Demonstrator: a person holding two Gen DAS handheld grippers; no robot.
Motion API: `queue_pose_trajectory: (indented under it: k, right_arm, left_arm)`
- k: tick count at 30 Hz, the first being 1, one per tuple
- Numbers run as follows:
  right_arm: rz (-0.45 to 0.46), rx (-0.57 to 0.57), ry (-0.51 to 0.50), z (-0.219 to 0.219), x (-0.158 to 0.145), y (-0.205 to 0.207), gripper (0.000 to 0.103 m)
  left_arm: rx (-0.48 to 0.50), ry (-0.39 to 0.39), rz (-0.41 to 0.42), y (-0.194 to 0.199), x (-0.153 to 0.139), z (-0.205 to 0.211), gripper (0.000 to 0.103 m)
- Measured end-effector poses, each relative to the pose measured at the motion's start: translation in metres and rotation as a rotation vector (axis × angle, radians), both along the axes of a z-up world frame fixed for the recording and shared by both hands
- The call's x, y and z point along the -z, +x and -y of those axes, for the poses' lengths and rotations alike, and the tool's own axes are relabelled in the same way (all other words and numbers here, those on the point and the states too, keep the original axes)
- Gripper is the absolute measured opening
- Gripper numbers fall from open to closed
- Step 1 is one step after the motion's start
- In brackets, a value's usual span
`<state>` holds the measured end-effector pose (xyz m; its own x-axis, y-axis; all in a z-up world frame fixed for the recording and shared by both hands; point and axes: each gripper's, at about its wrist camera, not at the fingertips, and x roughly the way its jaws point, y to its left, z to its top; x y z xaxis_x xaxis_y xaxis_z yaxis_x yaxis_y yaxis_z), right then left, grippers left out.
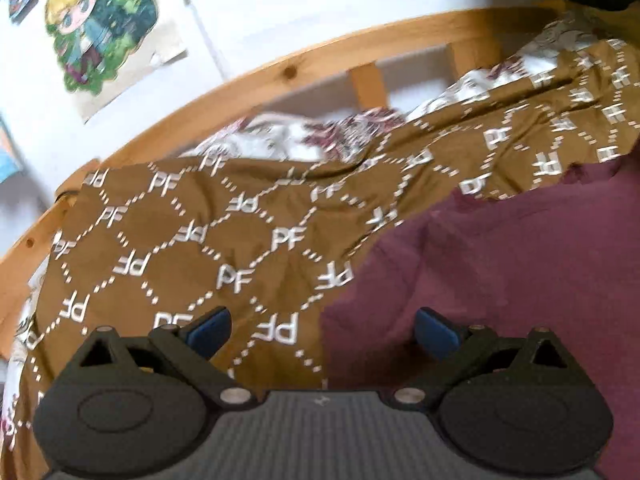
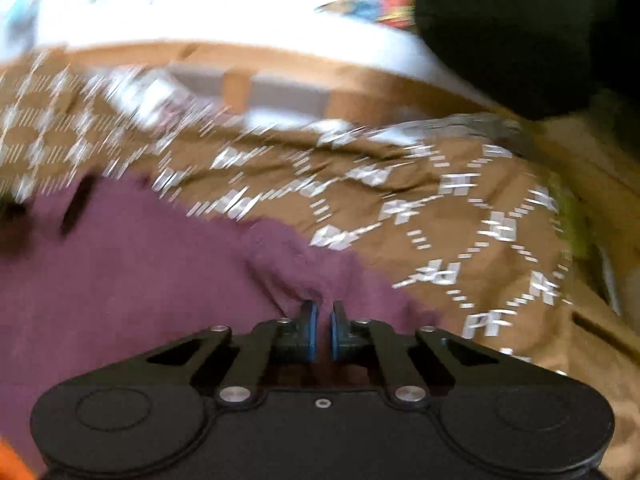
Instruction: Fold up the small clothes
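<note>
White "PF" letters repeat in a dotted diamond grid across the brown bedspread (image 1: 224, 240). On it lies the maroon garment (image 1: 500, 280). My left gripper (image 1: 324, 330) hovers spread wide over its edge. My right gripper (image 2: 323, 330) is nearly pressed together, pinching a maroon fold.

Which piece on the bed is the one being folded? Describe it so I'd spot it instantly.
Start at the wooden bed rail under the white wall, then come down across the brown blanket printed with white PF letters. Lying on it nearest the grippers is the maroon garment; the right gripper appears pinched on a fold of it. It is the only plain, unpatterned fabric there.
</note>
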<state>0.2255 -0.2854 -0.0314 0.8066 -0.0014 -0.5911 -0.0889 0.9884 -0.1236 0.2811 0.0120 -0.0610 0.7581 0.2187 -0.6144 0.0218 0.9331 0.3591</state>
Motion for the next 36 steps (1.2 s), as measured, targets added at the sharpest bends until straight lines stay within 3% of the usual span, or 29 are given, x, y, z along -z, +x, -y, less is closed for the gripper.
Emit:
queue_pose_trajectory:
  k: [3,5,11,15,18,20,23,26,30,33,34,35,36]
  right_arm:
    - [-0.020,0.084,0.103,0.024,-0.001,0.004,0.006]
    - [-0.052,0.115,0.146,0.032,0.003,0.006,0.006]
    - [-0.090,0.151,0.125,0.033,0.010,0.011,0.008]
    - [-0.069,0.188,0.140,0.040,0.010,0.011,0.008]
    - [-0.069,0.179,0.171,0.044,0.008,0.009,0.009]
    - [-0.084,0.167,0.226,0.046,0.009,0.009,0.019]
    - [-0.092,0.146,0.271,0.045,0.010,0.009,0.037]
    - [-0.092,0.133,0.264,0.041,0.011,0.010,0.043]
    - [-0.123,0.134,0.262,0.039,0.018,0.012,0.043]
    - [-0.133,0.131,0.251,0.037,0.021,0.013,0.043]
    - [-0.133,0.130,0.245,0.036,0.021,0.013,0.036]
    - [-0.130,0.130,0.239,0.036,0.021,0.013,0.021]
    - [-0.123,0.129,0.236,0.036,0.020,0.012,0.013]
  left_arm:
    - [-0.088,-0.040,-0.053,0.012,0.006,-0.013,0.100]
    - [-0.166,-0.106,-0.072,0.020,0.007,-0.029,0.100]
    - [-0.414,-0.370,-0.129,0.027,0.008,-0.089,0.100]
    - [-0.432,-0.523,-0.092,0.018,0.000,-0.107,0.100]
    - [-0.364,-0.632,-0.085,0.009,-0.001,-0.110,0.100]
    - [-0.308,-0.664,-0.096,0.007,-0.001,-0.105,0.101]
    - [-0.211,-0.645,-0.115,0.003,0.000,-0.088,0.102]
    - [-0.099,-0.588,-0.148,0.000,0.003,-0.063,0.102]
    - [0.012,-0.422,-0.188,-0.007,0.011,-0.028,0.102]
    - [0.033,-0.253,-0.182,-0.009,0.019,-0.010,0.102]
    - [0.031,-0.216,-0.173,-0.008,0.020,-0.007,0.102]
    - [0.024,-0.190,-0.157,-0.008,0.021,-0.006,0.102]
    - [0.010,-0.182,-0.144,-0.003,0.022,-0.006,0.102]
